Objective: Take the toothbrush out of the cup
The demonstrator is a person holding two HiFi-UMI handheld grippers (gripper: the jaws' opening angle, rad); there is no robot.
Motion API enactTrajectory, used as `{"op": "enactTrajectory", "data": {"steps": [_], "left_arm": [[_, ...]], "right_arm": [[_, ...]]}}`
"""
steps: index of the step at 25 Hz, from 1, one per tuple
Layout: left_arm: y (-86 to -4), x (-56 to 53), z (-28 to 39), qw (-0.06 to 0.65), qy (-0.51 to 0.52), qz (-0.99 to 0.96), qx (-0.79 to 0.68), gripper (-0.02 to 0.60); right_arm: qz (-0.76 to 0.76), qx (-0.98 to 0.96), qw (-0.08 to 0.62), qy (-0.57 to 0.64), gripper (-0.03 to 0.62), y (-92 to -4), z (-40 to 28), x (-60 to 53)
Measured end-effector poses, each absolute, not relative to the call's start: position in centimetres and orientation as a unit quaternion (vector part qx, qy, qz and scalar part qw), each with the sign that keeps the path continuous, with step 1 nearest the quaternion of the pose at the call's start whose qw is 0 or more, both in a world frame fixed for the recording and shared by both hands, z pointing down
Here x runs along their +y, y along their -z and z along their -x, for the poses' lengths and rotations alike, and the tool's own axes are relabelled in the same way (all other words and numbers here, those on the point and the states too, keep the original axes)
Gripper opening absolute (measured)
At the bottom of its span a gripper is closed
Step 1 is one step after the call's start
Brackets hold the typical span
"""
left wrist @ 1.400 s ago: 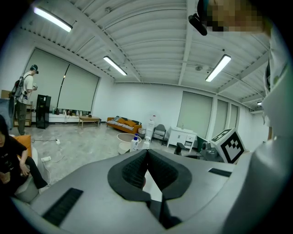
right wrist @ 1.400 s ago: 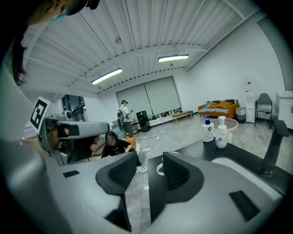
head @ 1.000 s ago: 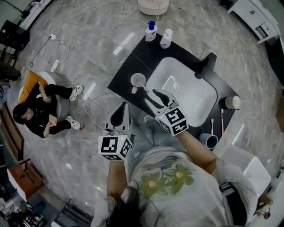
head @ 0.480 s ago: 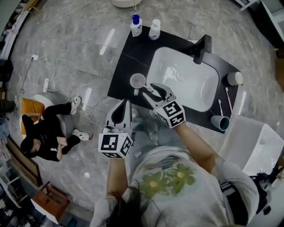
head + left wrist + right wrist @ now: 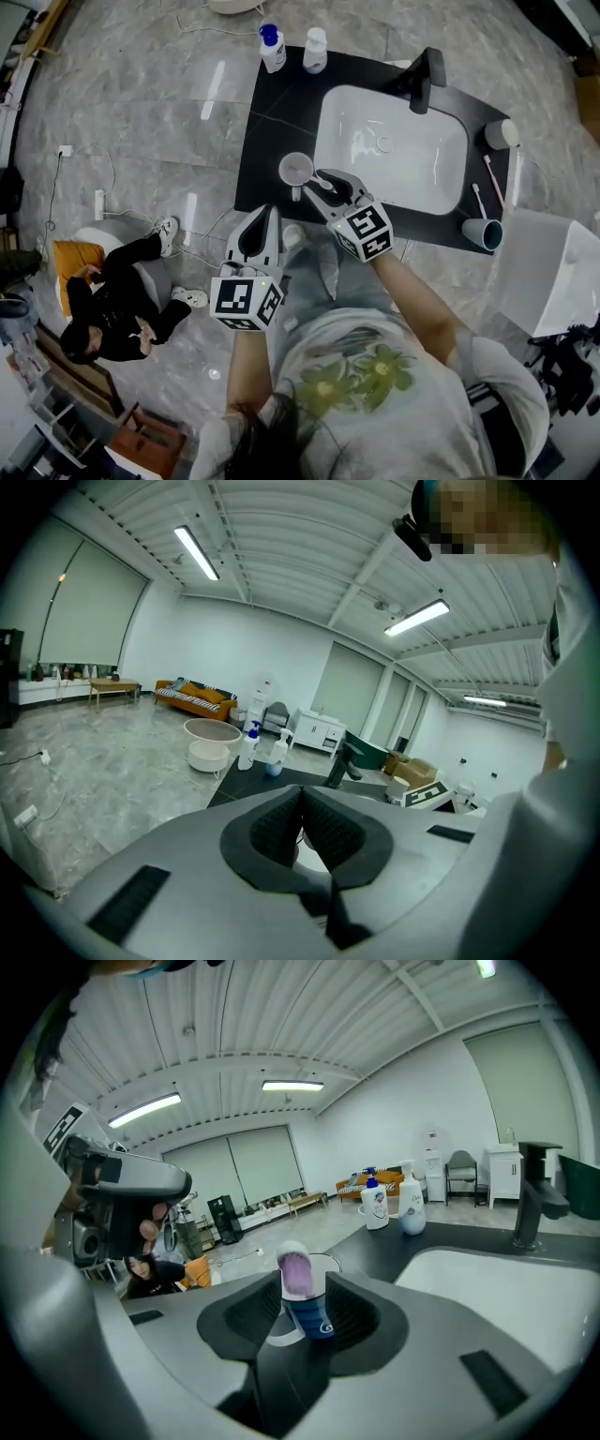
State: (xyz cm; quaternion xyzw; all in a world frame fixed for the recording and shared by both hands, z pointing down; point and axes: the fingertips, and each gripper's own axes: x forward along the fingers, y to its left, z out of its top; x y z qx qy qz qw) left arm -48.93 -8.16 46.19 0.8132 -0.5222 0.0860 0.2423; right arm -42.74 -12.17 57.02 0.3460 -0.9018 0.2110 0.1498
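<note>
- Toothbrush with a purple bristle head and blue handle stands upright, head up, between the right gripper's jaws, which are clamped on its handle.
- It is just in front of the white handled cup; whether its lower end is inside the cup cannot be told.
- The cup sits on the black countertop, left of the white basin.
- The left gripper hangs off the counter's near edge, its jaws pressed together with nothing between them.

Grey marble floor left of left gripper. Black counter, white sink right of right gripper. Ribbed ceiling, strip lights; orange sofa far ahead.
</note>
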Motion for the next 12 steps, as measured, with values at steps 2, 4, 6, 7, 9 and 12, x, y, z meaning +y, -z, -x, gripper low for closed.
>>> {"op": "enactTrajectory", "data": {"steps": [2, 4, 6, 7, 9, 12], "left_arm": [[-46.5, -8.5, 49.0, 0.242, -0.092, -0.821, -0.509, 0.018], [-46.6, -8.9, 49.1, 0.240, -0.100, -0.829, -0.495, 0.018], [-46.7, -9.3, 49.1, 0.236, -0.106, -0.837, -0.482, 0.018], [-46.7, -9.5, 49.1, 0.234, -0.109, -0.840, -0.476, 0.018], [-46.7, -9.8, 49.1, 0.230, -0.114, -0.848, -0.464, 0.018], [-46.6, -10.2, 49.0, 0.225, -0.118, -0.857, -0.448, 0.018]], "right_arm": [[-0.356, -0.899, 0.142, -0.212, 0.164, -57.2, 42.9, -12.2], [-0.371, -0.894, 0.135, -0.210, 0.156, -57.4, 42.8, -12.4], [-0.388, -0.889, 0.129, -0.207, 0.119, -57.5, 42.6, -12.7], [-0.396, -0.886, 0.127, -0.206, 0.104, -57.5, 42.6, -12.8], [-0.407, -0.881, 0.119, -0.207, 0.086, -57.6, 42.6, -12.8], [-0.420, -0.877, 0.109, -0.207, 0.069, -57.5, 42.6, -12.7]]}}
